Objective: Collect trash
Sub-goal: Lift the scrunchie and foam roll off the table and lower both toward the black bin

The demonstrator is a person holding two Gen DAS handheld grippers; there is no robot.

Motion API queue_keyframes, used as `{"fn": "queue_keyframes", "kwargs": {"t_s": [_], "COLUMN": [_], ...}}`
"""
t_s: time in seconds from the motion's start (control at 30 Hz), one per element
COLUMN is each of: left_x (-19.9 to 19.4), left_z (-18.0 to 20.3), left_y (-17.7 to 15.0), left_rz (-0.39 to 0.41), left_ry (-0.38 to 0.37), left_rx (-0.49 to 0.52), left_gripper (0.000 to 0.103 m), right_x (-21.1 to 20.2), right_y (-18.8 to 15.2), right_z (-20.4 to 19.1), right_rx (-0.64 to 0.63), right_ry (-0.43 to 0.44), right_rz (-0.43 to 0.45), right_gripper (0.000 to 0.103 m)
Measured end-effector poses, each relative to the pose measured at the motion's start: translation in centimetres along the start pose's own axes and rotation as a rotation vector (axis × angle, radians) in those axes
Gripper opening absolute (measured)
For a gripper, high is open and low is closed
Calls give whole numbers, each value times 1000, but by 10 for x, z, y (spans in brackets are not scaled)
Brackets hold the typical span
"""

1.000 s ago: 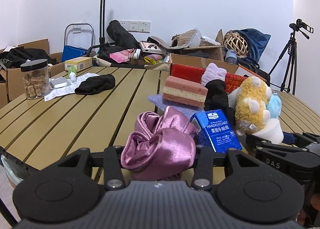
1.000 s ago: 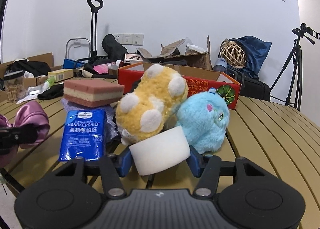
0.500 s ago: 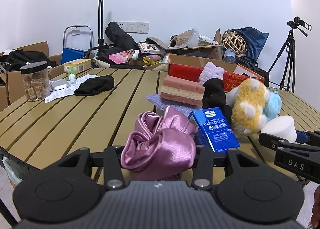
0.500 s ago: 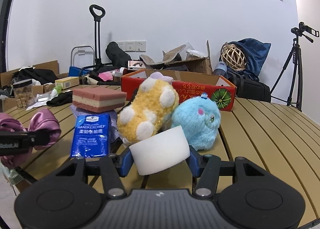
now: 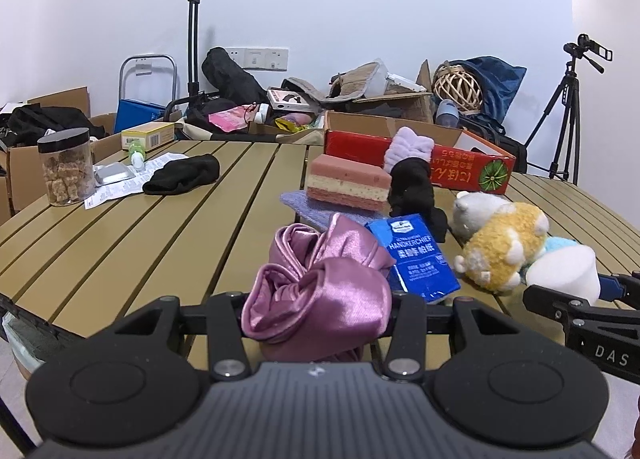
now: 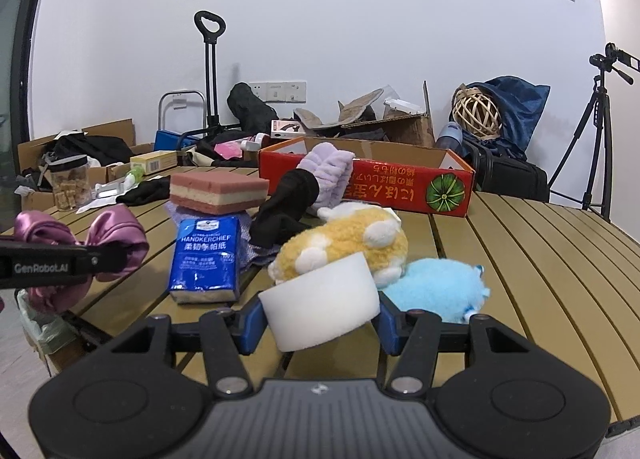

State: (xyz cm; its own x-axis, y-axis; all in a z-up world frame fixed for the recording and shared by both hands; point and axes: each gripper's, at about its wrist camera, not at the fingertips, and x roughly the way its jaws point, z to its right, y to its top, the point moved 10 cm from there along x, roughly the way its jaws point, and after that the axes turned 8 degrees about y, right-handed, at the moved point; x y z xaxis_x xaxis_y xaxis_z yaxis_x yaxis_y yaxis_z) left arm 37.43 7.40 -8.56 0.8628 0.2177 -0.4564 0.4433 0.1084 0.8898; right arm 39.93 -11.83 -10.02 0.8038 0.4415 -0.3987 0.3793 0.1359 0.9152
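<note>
yellow plush (image 6: 344,239): was upright against the blue plush (image 6: 436,287), now toppled flat beside it
right gripper (image 6: 320,313): drawn back with the white sponge (image 6: 322,307) toward the table's near edge

Bare slats (image 5: 168,243) lie open leftward; tissue pack (image 5: 416,255) and plush toys (image 5: 500,255) crowd the right.

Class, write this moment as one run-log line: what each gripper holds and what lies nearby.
left gripper: shut on pink satin cloth | right gripper: shut on white foam block | tissue pack, plush toys: on table
</note>
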Motion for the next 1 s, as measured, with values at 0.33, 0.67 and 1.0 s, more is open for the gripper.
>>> {"fn": "queue_keyframes", "kwargs": {"t_s": [0.33,0.67,1.0], "left_x": [-14,-40,-63], "left_z": [10,24,32], "left_y": [-8,-16,-47], "left_rz": [7,25,-17], "left_ry": [-27,-38,-59], "left_rx": [38,52,51], "left_gripper": [45,45,45], "right_x": [-20,-47,-66], "right_y": [-15,-34,-62], "right_z": [5,2,-12], "right_rx": [12,25,54], "right_ry": [30,61,96], "right_rz": [-30,-68,-123], "right_gripper": [54,54,54]}}
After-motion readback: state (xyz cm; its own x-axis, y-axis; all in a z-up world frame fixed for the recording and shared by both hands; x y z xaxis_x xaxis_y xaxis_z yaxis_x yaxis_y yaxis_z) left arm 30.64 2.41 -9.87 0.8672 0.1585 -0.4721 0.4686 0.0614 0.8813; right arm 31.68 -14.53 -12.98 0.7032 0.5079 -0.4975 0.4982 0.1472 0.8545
